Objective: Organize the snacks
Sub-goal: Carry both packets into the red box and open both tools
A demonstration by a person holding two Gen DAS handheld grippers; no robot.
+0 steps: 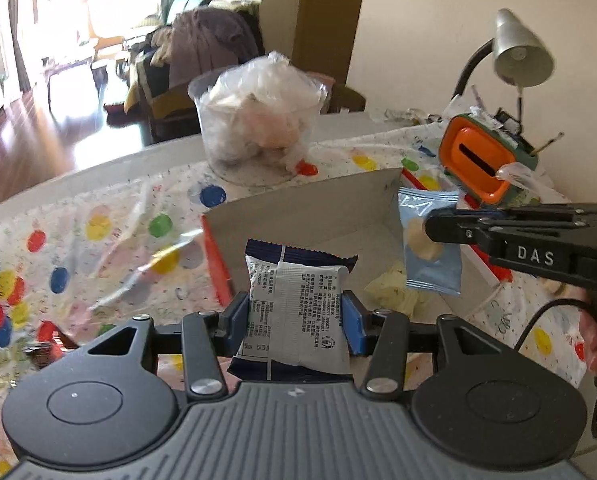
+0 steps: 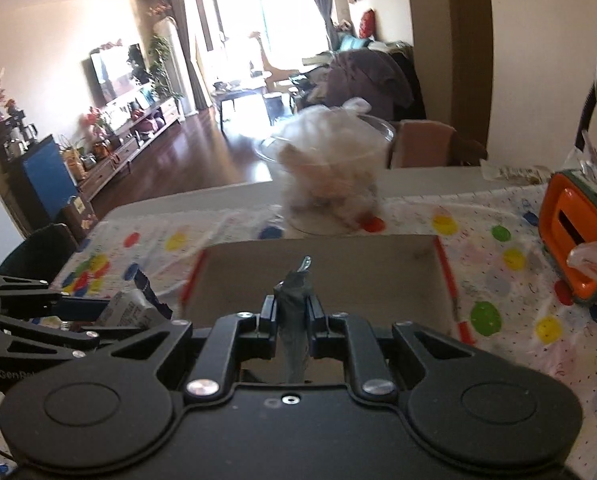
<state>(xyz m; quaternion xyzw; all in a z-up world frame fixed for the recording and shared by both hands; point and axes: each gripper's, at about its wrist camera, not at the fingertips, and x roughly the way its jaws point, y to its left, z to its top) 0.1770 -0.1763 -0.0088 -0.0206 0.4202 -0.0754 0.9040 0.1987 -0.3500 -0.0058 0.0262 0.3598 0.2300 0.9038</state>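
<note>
Nearest, the left tongs (image 1: pixel 296 316) were clamped on a navy-and-silver snack packet (image 1: pixel 298 304), its printed back facing out and its lower edge hidden behind the tool's body. At about two o'clock from it, the right tongs (image 1: pixel 434 230) pinched a light blue snack packet (image 1: pixel 430 248) and held it above the open cardboard box (image 1: pixel 298 208). In the right wrist view that blue packet (image 2: pixel 294 316) showed only edge-on, a dark blurred strip between the closed tongs (image 2: pixel 292 312). A pale yellow wrapper (image 1: pixel 394 292) lay on the box floor, partly covered by the blue packet. The box sat on the worktop (image 1: pixel 98 152) under a dotted cloth (image 1: pixel 98 240). Beyond it, at twelve o'clock, stood a clear tub (image 1: pixel 258 120) stuffed with blurred wrapped items I could not make out. At two o'clock sat an orange holder (image 1: pixel 478 156), and behind it a desk lamp (image 1: pixel 518 52), whose base was hidden.
</note>
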